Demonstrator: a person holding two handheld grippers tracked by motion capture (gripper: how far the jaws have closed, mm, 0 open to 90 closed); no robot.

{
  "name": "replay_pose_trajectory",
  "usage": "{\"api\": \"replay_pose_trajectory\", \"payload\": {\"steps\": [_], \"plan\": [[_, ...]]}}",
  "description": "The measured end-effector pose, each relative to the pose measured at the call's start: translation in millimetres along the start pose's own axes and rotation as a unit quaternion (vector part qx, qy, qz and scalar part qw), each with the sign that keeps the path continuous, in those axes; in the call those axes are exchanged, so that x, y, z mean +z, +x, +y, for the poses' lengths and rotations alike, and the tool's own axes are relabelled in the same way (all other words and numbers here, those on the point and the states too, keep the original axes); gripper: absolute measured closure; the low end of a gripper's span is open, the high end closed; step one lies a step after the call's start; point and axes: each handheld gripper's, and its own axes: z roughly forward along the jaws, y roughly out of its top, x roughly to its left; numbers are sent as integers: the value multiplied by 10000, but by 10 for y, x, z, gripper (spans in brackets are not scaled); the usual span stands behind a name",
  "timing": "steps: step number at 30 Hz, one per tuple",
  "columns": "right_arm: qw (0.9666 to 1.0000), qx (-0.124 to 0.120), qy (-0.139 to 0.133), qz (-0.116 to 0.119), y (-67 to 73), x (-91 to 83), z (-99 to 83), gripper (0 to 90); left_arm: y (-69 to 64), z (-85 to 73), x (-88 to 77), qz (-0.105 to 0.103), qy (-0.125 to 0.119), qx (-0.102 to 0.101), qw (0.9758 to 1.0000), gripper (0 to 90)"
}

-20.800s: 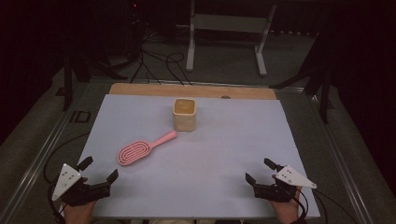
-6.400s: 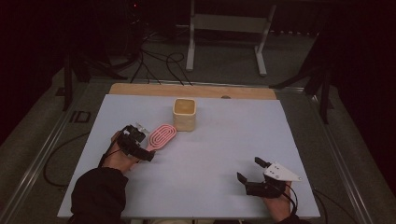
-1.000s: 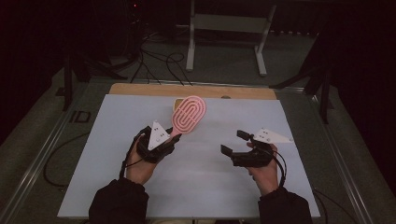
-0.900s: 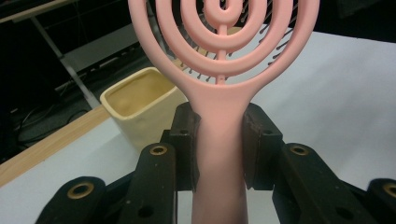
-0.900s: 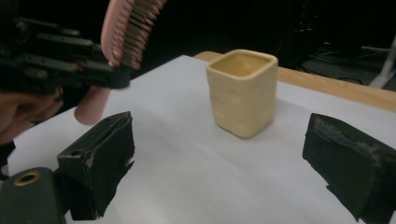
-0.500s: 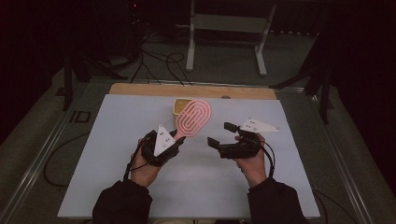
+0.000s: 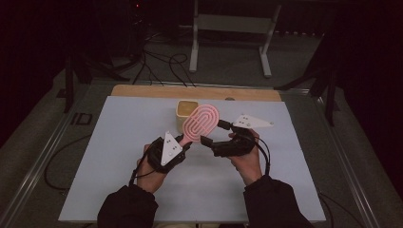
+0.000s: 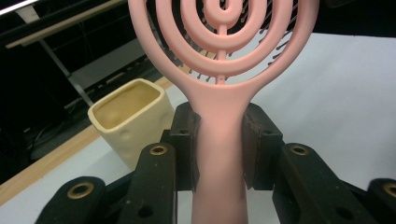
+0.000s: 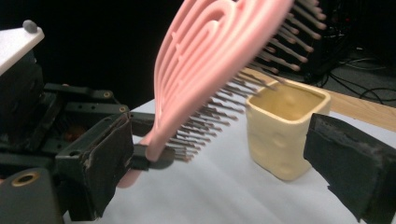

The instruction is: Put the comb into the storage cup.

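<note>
So the left gripper (image 7: 183, 142) is clamped on the handle of the pink hairbrush (image 7: 201, 122), held up off the table beside the yellow cup (image 7: 183, 110). The right gripper (image 7: 214, 137) stands wide apart around the brush head, not yet gripping; putting the brush in the cup looks still undone

The cup (image 7: 185, 113) is sitting on the counter (image 7: 119, 142) toward twelve o'clock, with the brush (image 7: 202, 124) standing just before it, between both grippers.

Pink brush (image 7: 201, 122) with looped open head and dark bristles, lifted off the desk, handle low, head raised and tilted toward the far edge, just in front of a cream square cup (image 7: 184, 111) standing upright near the far edge, empty
</note>
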Motion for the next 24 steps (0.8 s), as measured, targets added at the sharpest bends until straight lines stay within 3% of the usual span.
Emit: {"api": "replay_pose_trajectory", "payload": {"steps": [5, 11, 15, 20, 24], "plan": [[10000, 56, 40, 66, 23, 75, 63, 87, 7, -15, -30, 26, -224, -105, 9997, 697], [9998, 124, 23, 158, 27, 143, 110, 104, 17, -20, -33, -39, -218, -148, 9996, 697], [9996, 149, 54, 245, 38, 234, 149, 175, 13, -27, -27, -103, -217, -168, 9996, 697], [9993, 210, 133, 279, 62, 289, 140, 445, 3, -28, -21, -153, -198, -191, 9995, 696], [9988, 278, 83, 393, 75, 289, 135, 523, -5, -38, -12, -189, -217, -194, 9994, 697]]}}
